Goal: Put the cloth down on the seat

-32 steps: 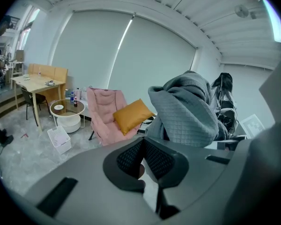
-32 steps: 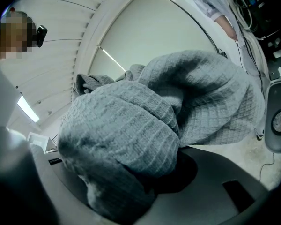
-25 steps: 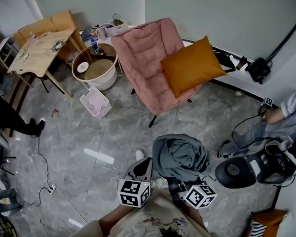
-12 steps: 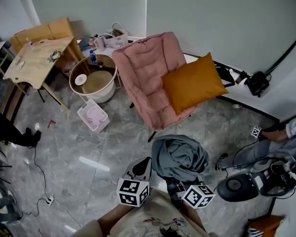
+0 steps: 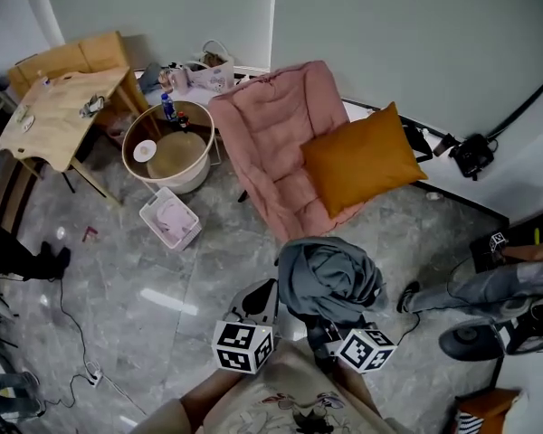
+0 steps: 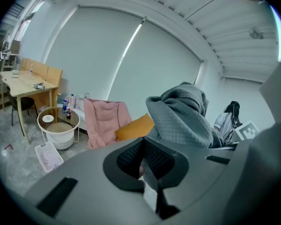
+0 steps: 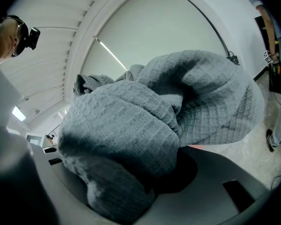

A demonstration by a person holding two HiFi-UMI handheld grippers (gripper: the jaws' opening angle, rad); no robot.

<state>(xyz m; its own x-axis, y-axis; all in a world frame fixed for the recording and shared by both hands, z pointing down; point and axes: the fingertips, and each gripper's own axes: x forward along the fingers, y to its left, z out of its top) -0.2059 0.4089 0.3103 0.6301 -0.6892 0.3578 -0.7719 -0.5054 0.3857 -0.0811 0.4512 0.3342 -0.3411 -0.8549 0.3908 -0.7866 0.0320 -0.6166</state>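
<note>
In mid-air, short of the chair: bunched grey quilted cloth (image 5: 330, 278).
Right gripper (image 7: 145, 172): jaws clamped into the bundle's underside.
Left gripper (image 6: 143, 156): jaws pressed together, empty, beside the cloth.
Seat: pink padded chair (image 5: 281, 165), with an orange cushion (image 5: 362, 159) on it.
Handling: likely soft, light and floppy; a thick fold should grip best.

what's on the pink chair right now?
Only an orange cushion, covering part of the chair; whatever lies beneath it is hidden. The grey cloth hangs bunched in front, off the seat.

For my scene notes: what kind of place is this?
Probably a living-room-like indoor space: a pink chair with an orange cushion, a wooden table and a tiled floor.
</note>
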